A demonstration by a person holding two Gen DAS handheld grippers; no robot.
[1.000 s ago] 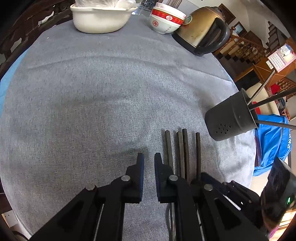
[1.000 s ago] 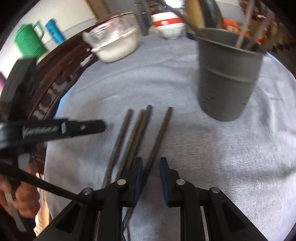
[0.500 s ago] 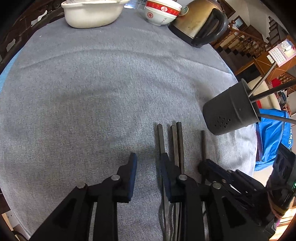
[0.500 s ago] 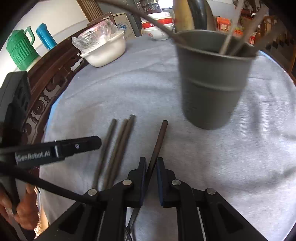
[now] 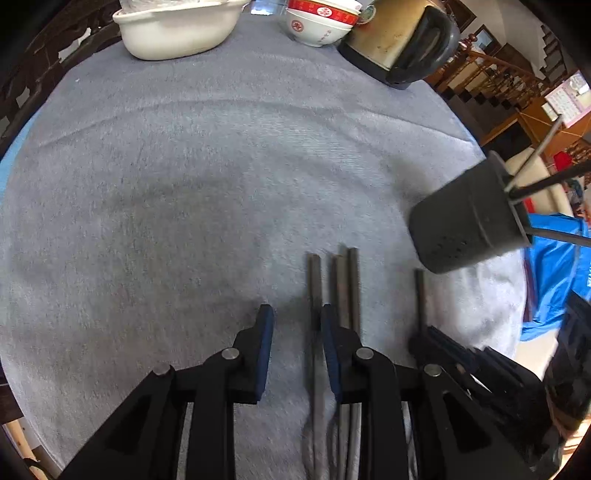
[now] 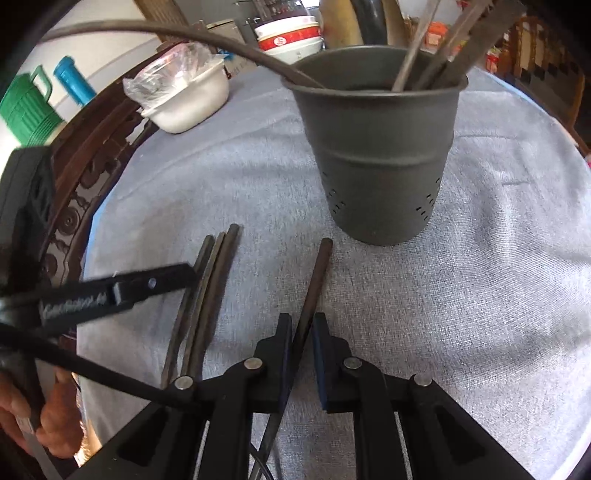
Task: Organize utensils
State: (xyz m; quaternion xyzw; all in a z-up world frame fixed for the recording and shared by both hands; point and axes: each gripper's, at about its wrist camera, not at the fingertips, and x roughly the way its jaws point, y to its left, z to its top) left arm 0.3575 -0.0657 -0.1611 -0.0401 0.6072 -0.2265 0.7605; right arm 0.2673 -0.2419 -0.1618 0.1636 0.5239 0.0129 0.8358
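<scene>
Grey cloth [image 5: 221,166] covered the round table in both views. Nearest in the right wrist view, the right gripper [image 6: 303,325] pointed steeply down, and its jaws were narrow around a single dark chopstick [image 6: 314,288]; I could not tell if the pads pressed on it. This view alone showed the hand [image 6: 55,413] that carried the left gripper at the lower left edge, and also a green jug [image 6: 26,107] far at the left.

In the left wrist view, the left gripper [image 5: 297,321] also pointed steeply down, with its jaws partly apart. One chopstick of the group of three chopsticks [image 5: 336,288] lay between the fingers, close to the right finger. Only this view showed the kettle [image 5: 402,37] at the far edge.

Beyond the chopsticks stood the dark utensil holder [image 6: 376,147], upright, with several utensils inside. Farther away were a white basin [image 5: 173,29] and a red-and-white bowl [image 5: 321,22].
</scene>
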